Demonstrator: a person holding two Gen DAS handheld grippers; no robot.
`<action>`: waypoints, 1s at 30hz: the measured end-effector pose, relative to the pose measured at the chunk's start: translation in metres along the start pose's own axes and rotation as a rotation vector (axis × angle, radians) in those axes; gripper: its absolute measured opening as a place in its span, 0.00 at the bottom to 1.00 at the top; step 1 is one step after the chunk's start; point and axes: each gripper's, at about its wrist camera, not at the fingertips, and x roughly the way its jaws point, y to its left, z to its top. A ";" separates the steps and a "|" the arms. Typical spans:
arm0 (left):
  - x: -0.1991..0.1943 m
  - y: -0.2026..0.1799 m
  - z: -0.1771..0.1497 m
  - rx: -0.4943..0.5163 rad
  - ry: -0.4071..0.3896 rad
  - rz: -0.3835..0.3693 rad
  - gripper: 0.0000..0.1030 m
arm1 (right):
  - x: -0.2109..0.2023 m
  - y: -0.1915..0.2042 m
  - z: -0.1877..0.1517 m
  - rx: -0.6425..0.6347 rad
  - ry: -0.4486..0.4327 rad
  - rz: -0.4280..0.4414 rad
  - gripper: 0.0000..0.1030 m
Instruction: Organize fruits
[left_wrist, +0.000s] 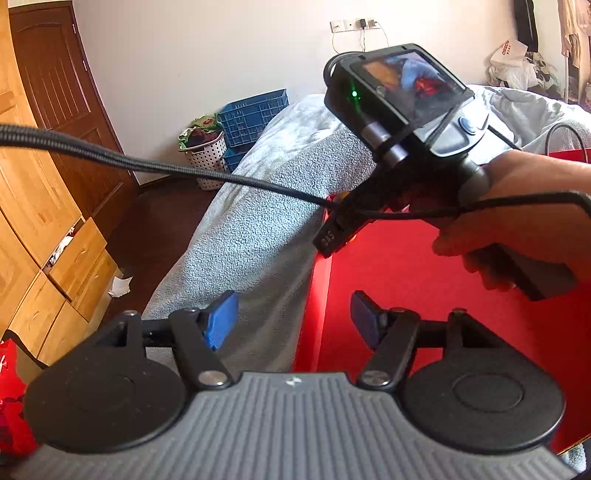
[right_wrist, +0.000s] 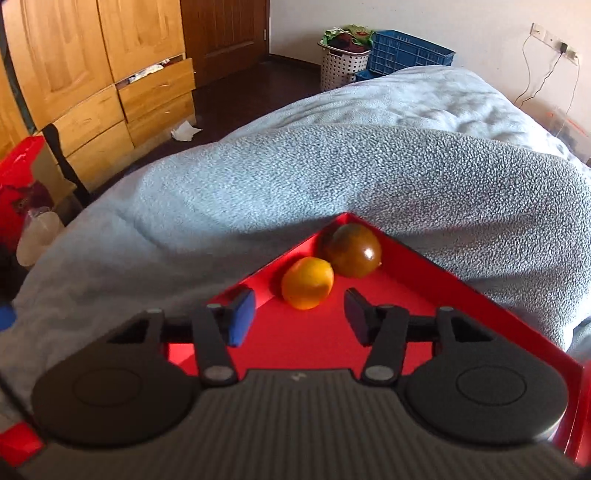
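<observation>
In the far corner of the red tray (right_wrist: 424, 266) on the bed, orange (right_wrist: 307, 282) touching a darker fruit (right_wrist: 355, 249); right gripper (right_wrist: 300, 316) jaws part-open, empty, just short of orange, left gripper (left_wrist: 291, 320) likewise empty; straddle orange squarely before closing.

Readable text is showing in one spot only, left wrist view: white letters on a black tab (left_wrist: 331, 236) of the other handheld device, sitting above & ahead of the tongs, reading approx. "SVO" or "DAS", upside down, so not certain. A white bag (left_wrist: 511, 50) far back right is carrying red print, too small to read. A small pale mark on each grey device body is not reading as text. Right wrist view: nothing legible.
</observation>
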 end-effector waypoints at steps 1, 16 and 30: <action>0.001 0.000 0.000 0.003 0.001 -0.001 0.70 | 0.004 -0.005 0.001 0.016 -0.005 0.008 0.43; 0.014 -0.028 0.033 0.067 -0.119 -0.026 0.81 | -0.090 -0.075 -0.017 0.130 -0.127 -0.042 0.28; 0.130 -0.093 0.072 0.076 0.015 0.078 0.82 | -0.155 -0.143 -0.031 0.178 -0.221 -0.135 0.29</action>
